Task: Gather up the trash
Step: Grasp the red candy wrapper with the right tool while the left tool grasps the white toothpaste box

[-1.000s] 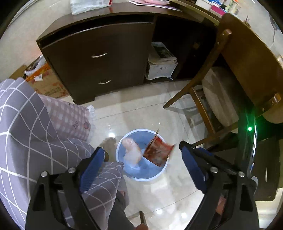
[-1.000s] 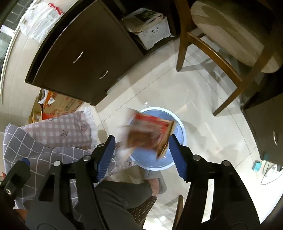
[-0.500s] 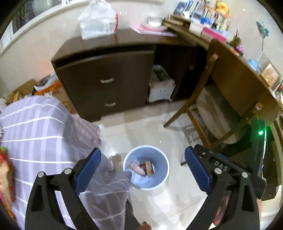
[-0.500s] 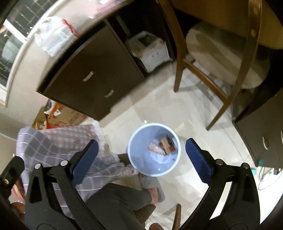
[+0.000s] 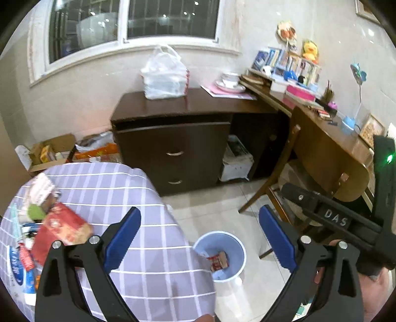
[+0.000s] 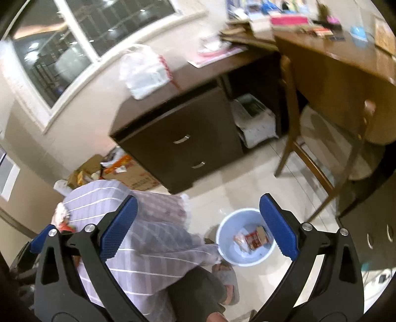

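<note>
Showing "DAS" lettering, the right hand-held gripper (image 5: 336,220) gapes empty above the bin (image 5: 238,250).

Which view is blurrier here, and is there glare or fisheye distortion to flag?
Right wrist view: motion blur smears the checked cloth, white plastic bag and desk clutter; the open right gripper stays sharp. Left wrist view: mostly crisp, with mild blur on the red packet; ceiling lights reflect in the window; fisheye bends the window sill and darkens the corners.
</note>
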